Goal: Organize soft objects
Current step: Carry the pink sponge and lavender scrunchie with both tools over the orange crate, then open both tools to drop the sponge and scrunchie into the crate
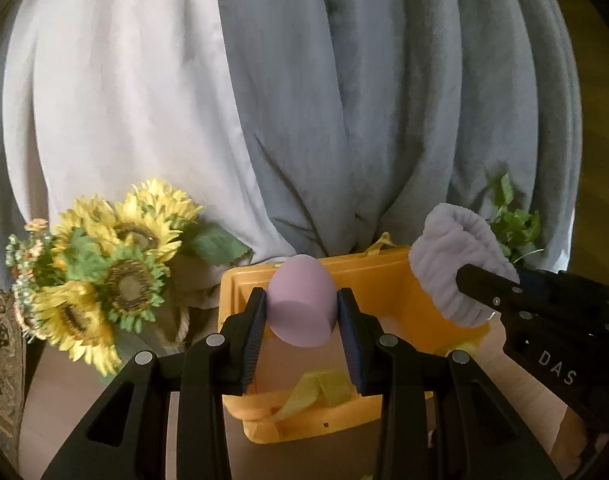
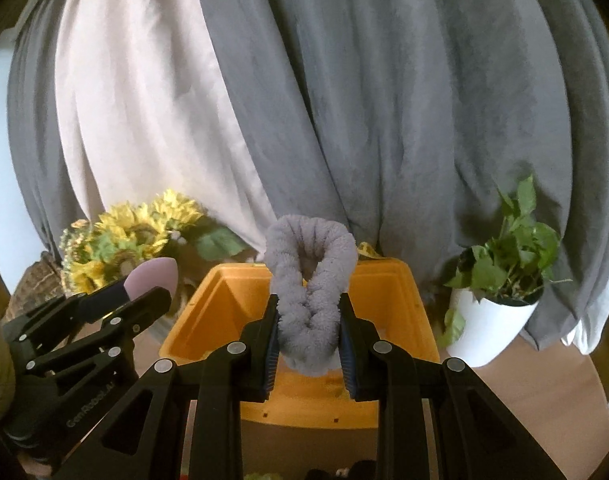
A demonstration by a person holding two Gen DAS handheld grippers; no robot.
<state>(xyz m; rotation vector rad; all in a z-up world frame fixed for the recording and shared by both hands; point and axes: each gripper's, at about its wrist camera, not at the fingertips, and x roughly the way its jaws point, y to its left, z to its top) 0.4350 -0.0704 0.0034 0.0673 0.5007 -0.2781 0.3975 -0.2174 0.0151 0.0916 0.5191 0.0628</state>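
the left gripper is clamping the pink sponge and the right gripper is squeezing the fluffy grey band, both hanging just above the yellow bin ahead of them.

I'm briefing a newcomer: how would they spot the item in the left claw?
Find the yellow bin before the grey curtains. Above it, the left claw grips a smooth, pink, egg-shaped sponge. The fluffy lilac band beside it is ribbed and looped.
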